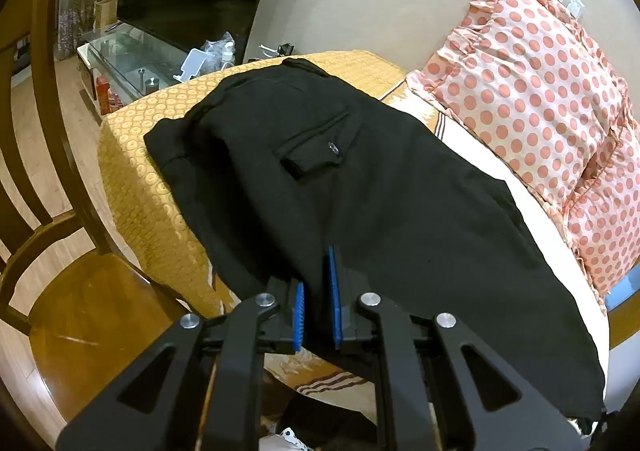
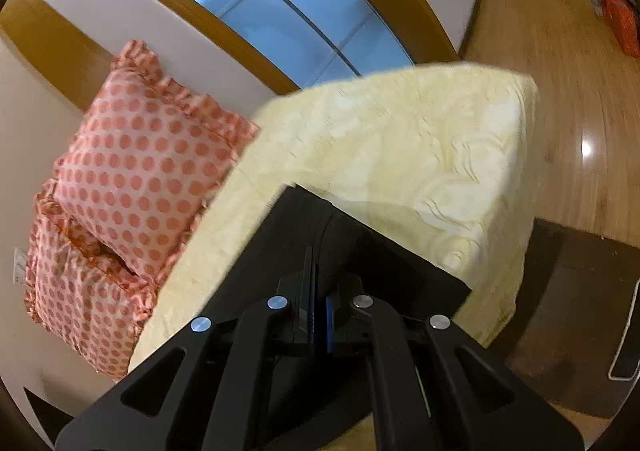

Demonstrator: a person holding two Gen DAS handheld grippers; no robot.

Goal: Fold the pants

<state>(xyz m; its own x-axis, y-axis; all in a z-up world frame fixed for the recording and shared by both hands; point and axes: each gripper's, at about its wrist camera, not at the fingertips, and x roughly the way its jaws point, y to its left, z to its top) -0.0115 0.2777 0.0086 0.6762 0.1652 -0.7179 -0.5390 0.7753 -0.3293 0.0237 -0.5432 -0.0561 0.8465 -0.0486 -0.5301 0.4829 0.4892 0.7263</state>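
Black cotton pants (image 1: 360, 179) lie along the bed beside the polka-dot pillow (image 1: 532, 91). Left gripper (image 1: 316, 291) slightly parted, fabric between; right gripper (image 2: 318, 291) pinches the hem. Lift evenly, keeping edges aligned.

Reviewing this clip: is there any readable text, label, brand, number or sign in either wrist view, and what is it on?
None readable.
Red bottles under the glass stand: any labels are too small and blurred.
Orange bag on the floor: no legible print.
Black pants and the dotted pillows: no visible text or tag.
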